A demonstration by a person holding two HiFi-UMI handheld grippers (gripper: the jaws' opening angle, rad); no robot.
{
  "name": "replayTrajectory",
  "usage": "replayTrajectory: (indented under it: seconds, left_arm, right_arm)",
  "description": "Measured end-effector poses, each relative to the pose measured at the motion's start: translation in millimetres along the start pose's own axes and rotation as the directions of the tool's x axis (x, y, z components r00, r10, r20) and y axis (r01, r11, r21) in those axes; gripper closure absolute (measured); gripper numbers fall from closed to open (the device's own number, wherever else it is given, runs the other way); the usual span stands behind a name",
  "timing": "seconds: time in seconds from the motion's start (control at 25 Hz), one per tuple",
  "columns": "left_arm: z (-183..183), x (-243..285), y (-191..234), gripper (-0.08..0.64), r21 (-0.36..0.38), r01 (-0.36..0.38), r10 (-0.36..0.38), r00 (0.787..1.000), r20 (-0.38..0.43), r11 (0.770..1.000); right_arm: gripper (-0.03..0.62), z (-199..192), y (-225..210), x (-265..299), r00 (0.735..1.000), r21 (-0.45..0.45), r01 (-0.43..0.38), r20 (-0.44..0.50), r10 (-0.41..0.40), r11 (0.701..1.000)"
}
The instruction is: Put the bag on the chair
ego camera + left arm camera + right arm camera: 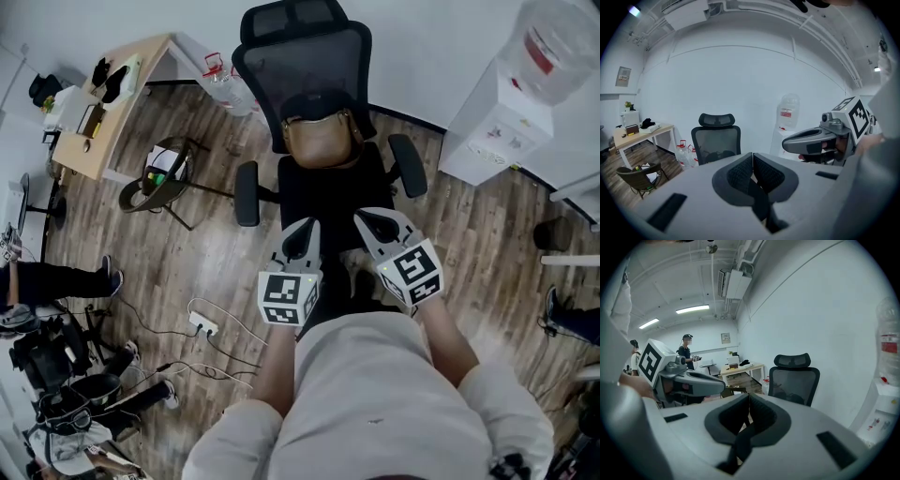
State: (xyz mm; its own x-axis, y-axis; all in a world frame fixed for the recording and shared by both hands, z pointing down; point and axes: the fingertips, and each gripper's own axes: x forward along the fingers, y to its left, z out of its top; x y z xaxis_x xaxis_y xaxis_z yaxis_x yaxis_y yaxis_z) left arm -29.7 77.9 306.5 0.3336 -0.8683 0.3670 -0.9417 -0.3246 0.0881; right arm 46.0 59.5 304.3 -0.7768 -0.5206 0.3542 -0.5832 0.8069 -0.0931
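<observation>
Already the brown bag point(322, 139) sits on the office chair point(323, 195), against its backrest. Our left gripper point(304, 227) and right gripper point(367, 218), jaws pressed together and empty, hover at the seat's front edge. Open wooden floor point(216, 272) flanks it.

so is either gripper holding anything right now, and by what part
Nothing is held. The left gripper and right gripper are both shut with nothing between the jaws; the brown bag sits on the chair, apart from both.
</observation>
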Motion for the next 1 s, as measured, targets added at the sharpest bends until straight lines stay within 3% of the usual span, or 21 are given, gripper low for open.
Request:
replayTrajectory:
  seconds: [1.0]
  left_arm:
    - [-3.0,2.3,4.2,0.554,0.01,0.004,-0.004,1.0,-0.006,1.0]
  right_arm:
    - [0.588,-5.1,-1.2,5.9,1.0,0.006,0.004,-0.02,-0.004,1.0]
